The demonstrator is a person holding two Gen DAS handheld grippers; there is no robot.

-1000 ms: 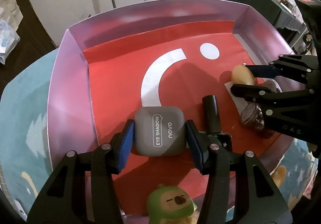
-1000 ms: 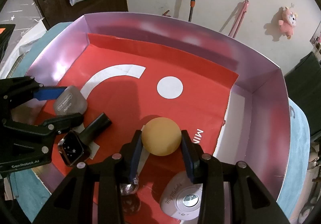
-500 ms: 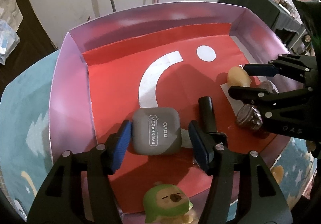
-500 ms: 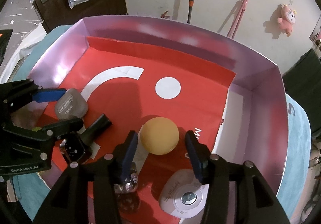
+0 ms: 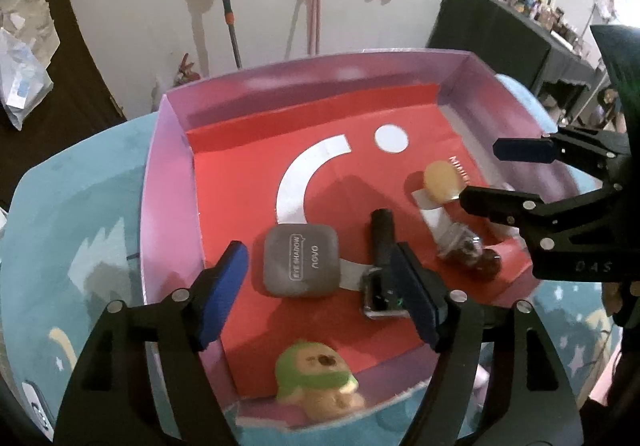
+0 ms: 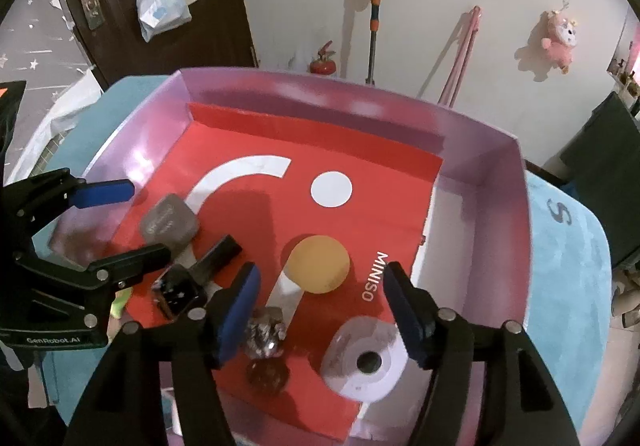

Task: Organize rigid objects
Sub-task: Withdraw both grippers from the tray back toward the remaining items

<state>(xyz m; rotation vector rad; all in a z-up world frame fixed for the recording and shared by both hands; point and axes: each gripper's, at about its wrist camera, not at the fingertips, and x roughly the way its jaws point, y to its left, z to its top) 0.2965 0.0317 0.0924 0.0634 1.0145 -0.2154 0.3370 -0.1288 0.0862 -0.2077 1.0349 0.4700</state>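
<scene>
Jaws: your left gripper (image 5: 320,286) and right gripper (image 6: 320,306) have just been opening and now stand apart, touching nothing. The eye-shadow case (image 5: 301,260) and orange ball (image 6: 319,264) lie free on the box's (image 6: 500,182) red floor. The ball may roll if a fingertip clips it.
</scene>
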